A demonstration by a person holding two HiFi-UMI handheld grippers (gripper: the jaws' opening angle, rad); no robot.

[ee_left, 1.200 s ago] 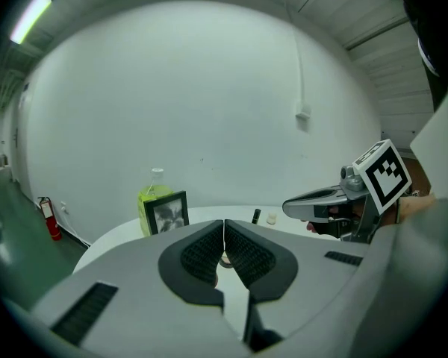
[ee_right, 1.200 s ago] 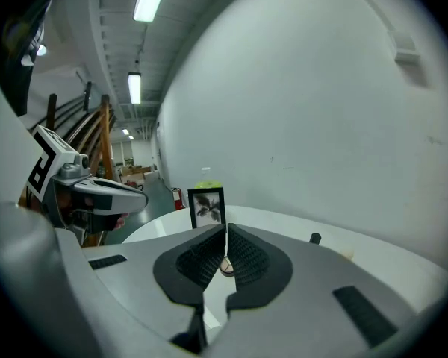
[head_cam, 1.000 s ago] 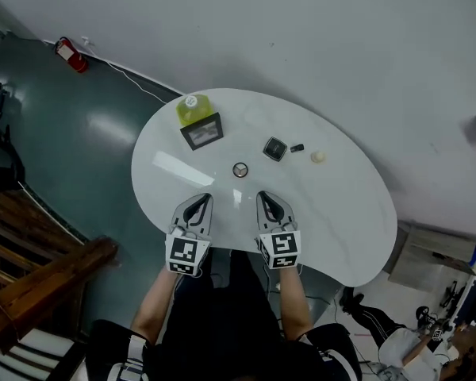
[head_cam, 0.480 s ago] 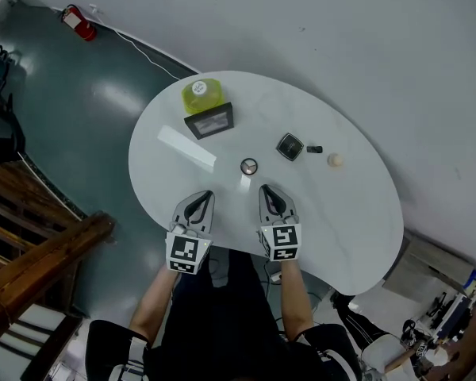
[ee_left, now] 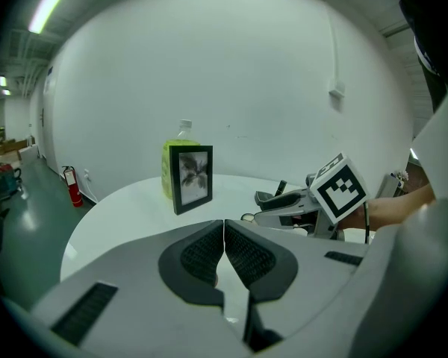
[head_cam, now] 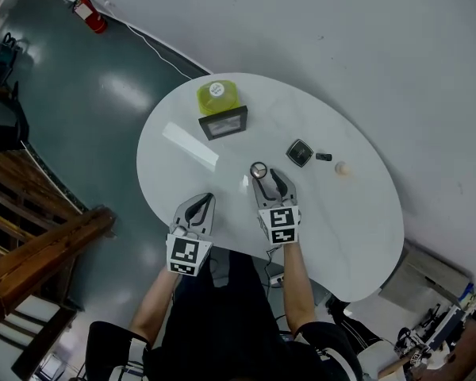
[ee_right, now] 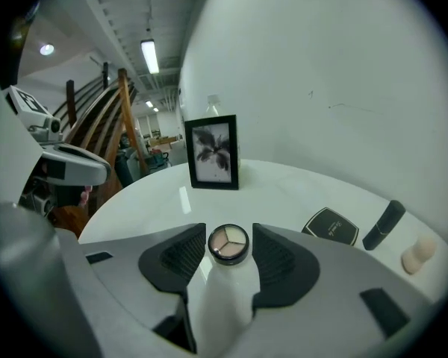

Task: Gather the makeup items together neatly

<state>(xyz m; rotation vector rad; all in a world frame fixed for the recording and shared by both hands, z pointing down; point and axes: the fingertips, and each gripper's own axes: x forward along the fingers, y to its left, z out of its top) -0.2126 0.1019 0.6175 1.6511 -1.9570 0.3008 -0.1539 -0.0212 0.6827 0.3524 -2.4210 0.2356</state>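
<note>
Just opened: right gripper [head_cam: 268, 182], fingers apart on either side of the round eyeshadow pot [ee_right: 229, 243], lying flat on the counter [head_cam: 333, 228], apart from the square compact [head_cam: 299, 152], lipstick [head_cam: 324, 157] and sponge [head_cam: 342, 167]. Left gripper [ee_left: 224, 233] pinched together, empty. Risk: skidding or flipping the shallow pot across the glossy top if squeezed off-centre. Hard to tell: any pad contact yet; bottle [ee_left: 166, 171] mostly hidden behind the picture frame [ee_left: 192, 177].
</note>
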